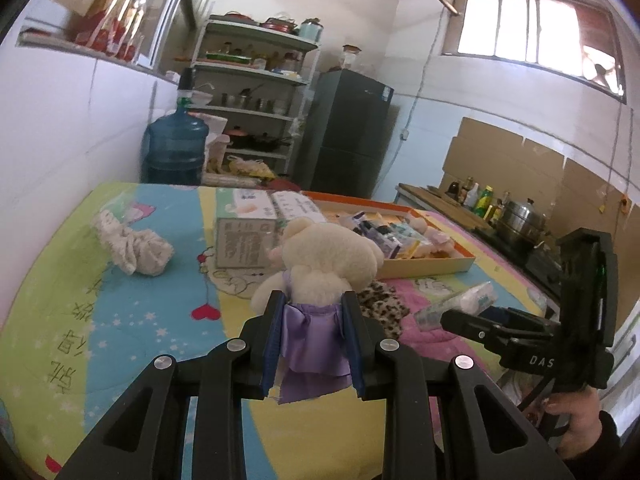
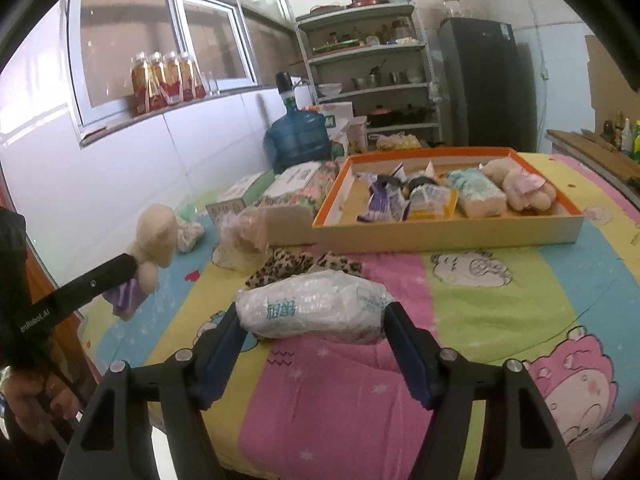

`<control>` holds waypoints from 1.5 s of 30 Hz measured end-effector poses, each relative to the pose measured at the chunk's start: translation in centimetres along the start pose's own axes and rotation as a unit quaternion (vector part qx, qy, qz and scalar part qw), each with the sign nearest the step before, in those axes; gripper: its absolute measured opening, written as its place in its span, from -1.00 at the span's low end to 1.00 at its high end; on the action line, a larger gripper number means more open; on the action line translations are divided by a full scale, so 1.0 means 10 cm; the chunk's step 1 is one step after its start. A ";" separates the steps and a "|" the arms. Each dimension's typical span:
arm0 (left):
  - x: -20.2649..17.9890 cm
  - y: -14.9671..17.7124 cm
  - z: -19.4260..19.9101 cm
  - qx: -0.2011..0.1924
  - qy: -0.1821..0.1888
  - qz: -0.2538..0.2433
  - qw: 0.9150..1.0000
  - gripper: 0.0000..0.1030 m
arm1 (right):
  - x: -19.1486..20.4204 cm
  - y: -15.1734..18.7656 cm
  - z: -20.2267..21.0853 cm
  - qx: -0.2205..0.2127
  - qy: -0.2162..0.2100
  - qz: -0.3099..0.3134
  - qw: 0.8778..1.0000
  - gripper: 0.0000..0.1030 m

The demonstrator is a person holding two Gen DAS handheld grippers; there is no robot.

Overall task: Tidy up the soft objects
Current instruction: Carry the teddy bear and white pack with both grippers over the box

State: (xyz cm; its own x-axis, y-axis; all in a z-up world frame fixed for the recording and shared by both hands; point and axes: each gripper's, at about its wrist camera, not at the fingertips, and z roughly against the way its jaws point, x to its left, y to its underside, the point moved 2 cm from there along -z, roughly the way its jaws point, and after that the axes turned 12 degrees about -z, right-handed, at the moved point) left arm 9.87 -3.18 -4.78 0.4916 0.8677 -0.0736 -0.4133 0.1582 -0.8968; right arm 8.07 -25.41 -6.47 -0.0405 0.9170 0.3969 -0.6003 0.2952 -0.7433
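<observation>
Two soft items are held above the patterned bedspread (image 2: 460,320). Hidden: the cream teddy bear's (image 1: 326,258) face, turned away; its lower body is covered by a purple satin skirt clamped between the narrowly closed jaws of the left gripper (image 1: 313,338). The crinkled plastic tissue pack (image 2: 314,310), white with blue print partly illegible, is spanned end to end by the widely set jaws of the right gripper (image 2: 316,344). Contents of the orange-rimmed tray (image 2: 448,236) are blurred; another plush is discernible there.
</observation>
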 end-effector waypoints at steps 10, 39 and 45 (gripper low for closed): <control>-0.36 -0.17 -0.11 -0.007 0.022 -0.031 0.999 -0.44 | -0.17 -0.11 0.23 -0.028 0.007 -0.006 1.000 0.36; -1.12 -1.13 -1.17 -0.014 0.044 -0.060 0.997 -0.44 | -0.75 -0.88 0.59 -0.108 0.054 0.019 0.992 0.36; -1.08 -1.39 -1.43 -0.004 0.040 -0.043 0.998 -0.44 | -0.87 -1.20 0.52 -0.116 0.043 0.012 0.992 0.36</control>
State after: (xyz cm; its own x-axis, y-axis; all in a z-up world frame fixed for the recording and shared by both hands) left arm 21.25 -21.44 2.22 0.5843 0.8110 -0.0296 -0.3602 0.2266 -0.9049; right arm 11.53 -38.35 1.80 0.0220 0.9410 0.3377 -0.3989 0.3180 -0.8601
